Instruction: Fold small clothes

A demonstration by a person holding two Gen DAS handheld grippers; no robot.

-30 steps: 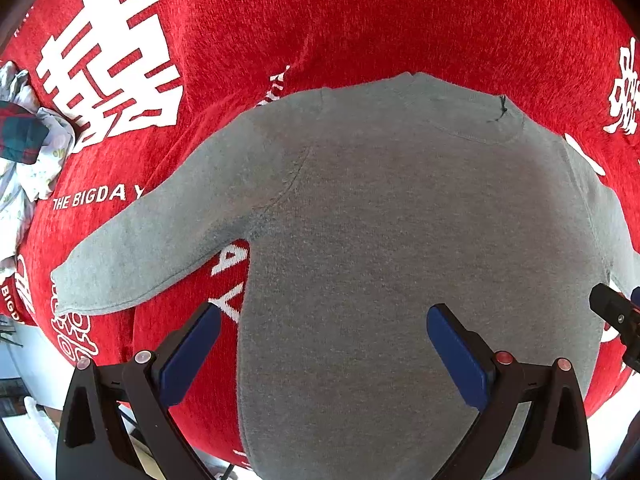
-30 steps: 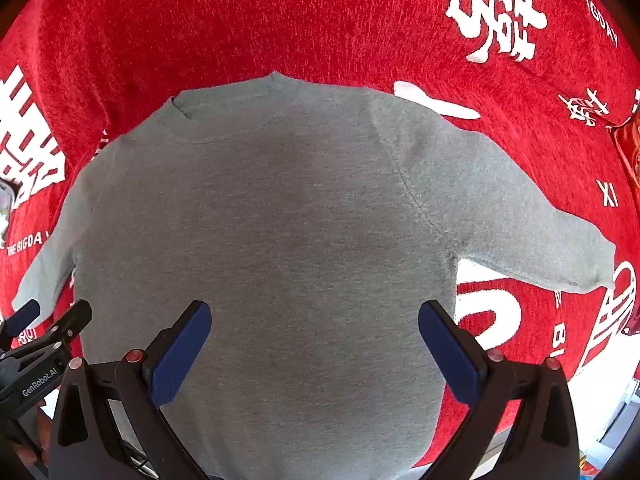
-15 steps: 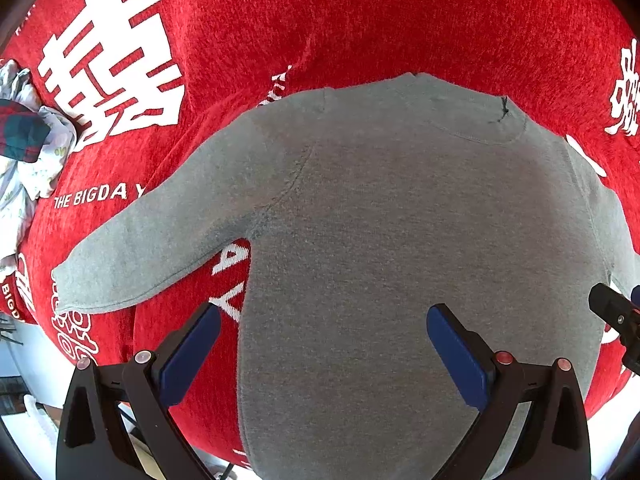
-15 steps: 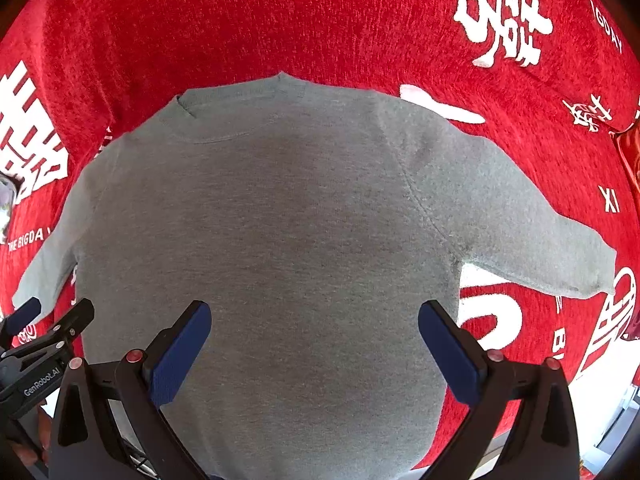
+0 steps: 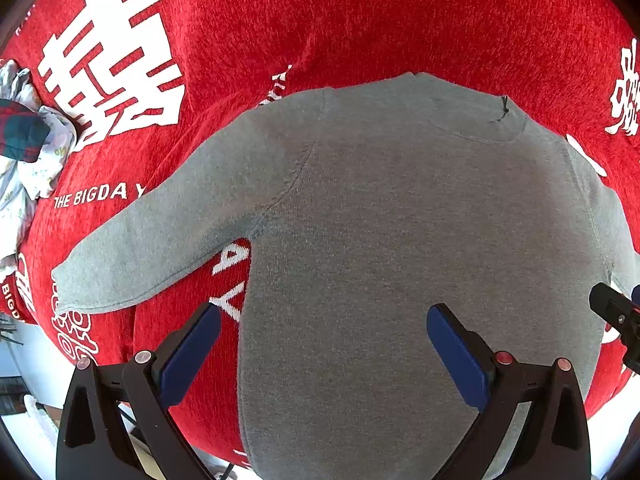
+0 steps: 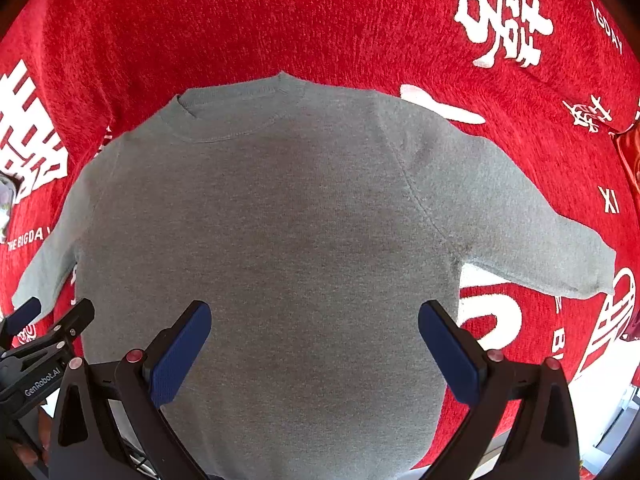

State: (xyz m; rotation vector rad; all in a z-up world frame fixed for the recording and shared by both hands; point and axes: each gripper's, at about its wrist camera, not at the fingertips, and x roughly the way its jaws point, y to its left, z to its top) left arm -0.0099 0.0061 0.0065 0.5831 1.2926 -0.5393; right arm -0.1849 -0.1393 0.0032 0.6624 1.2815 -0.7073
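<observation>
Nothing has shifted since a second ago. Both the left gripper (image 5: 322, 344) and right gripper (image 6: 314, 344) hover with fingers spread, released, over the grey sweater (image 6: 272, 240), spread flat on the red cloth (image 6: 280, 12); crumpled clothes (image 5: 28, 152) lie far left.

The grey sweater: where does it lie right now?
The grey sweater lies flat, sleeves spread, on the red cloth, filling both wrist views.

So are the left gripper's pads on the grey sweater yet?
Cannot tell. In the left wrist view the open left gripper frames the grey sweater, but no crease, shadow or gap shows whether the pads rest on it.
</observation>
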